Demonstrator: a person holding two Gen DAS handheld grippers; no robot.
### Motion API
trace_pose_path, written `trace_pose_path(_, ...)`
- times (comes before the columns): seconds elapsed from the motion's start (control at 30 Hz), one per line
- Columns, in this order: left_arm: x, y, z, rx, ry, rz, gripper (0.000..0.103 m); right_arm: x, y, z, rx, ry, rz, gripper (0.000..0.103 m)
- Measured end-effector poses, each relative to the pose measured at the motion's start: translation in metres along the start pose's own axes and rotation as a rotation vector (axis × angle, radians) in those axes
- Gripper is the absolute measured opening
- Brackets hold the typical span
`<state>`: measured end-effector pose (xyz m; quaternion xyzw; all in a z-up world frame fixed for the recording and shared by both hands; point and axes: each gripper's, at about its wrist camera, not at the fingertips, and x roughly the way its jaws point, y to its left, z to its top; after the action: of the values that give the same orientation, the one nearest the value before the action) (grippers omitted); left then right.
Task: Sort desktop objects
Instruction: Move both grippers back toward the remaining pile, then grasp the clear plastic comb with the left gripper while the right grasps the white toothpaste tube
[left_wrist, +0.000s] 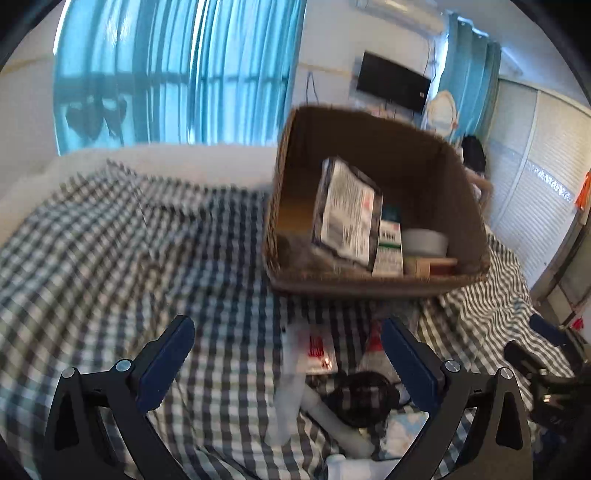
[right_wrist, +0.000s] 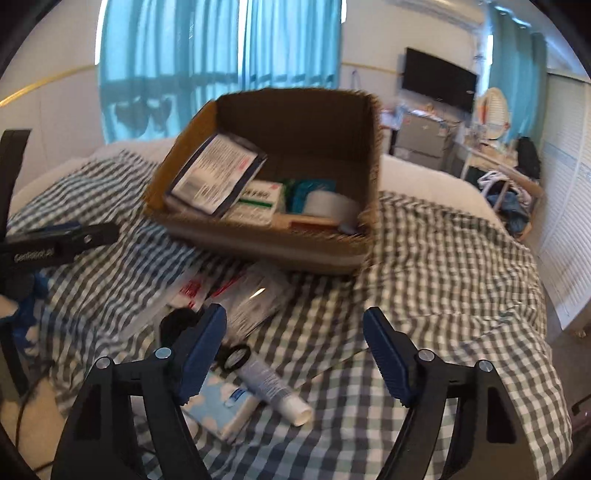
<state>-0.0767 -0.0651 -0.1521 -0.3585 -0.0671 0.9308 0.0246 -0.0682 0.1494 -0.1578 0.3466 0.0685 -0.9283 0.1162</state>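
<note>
On the bed's checked blanket (right_wrist: 443, 266), the left gripper (left_wrist: 288, 350) hangs with jaws wide and empty over a white plastic tube (right_wrist: 273, 387) lying flat. The right gripper (right_wrist: 295, 339), jaws also apart and empty, has that tube just inside its left jaw; the brown cardboard box (right_wrist: 258, 240) sits beyond, toward the bed's far edge.

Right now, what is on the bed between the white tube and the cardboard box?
In the right wrist view, clear plastic packets with red print lie on the checked cloth between the white tube and the cardboard box.
</note>
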Motion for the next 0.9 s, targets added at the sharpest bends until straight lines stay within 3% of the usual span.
trace_pose_path(0.1, 0.008, 0.001, -0.003, 0.003, 0.019, 0.002, 0.103, 0.015, 0.002, -0.007, -0.006, 0.079, -0.005, 0.076)
trace_pose_path(0.37, 0.051, 0.004, -0.021, 0.020, 0.187, 0.018, 0.103, 0.045, -0.006, -0.024, 0.040, 0.231, -0.002, 0.076)
trace_pose_path(0.47, 0.070, 0.005, -0.032, 0.021, 0.267, 0.030, 0.103, 0.061, 0.003, -0.032, -0.006, 0.317, -0.018, 0.059)
trace_pose_path(0.73, 0.113, 0.013, -0.052, -0.013, 0.437, 0.058, 0.095, 0.097, 0.012, -0.043, -0.063, 0.489, 0.010, 0.058)
trace_pose_path(0.9, 0.118, 0.012, -0.056, -0.022, 0.444, 0.042, 0.095, 0.112, 0.018, -0.045, -0.092, 0.544, -0.003, 0.058)
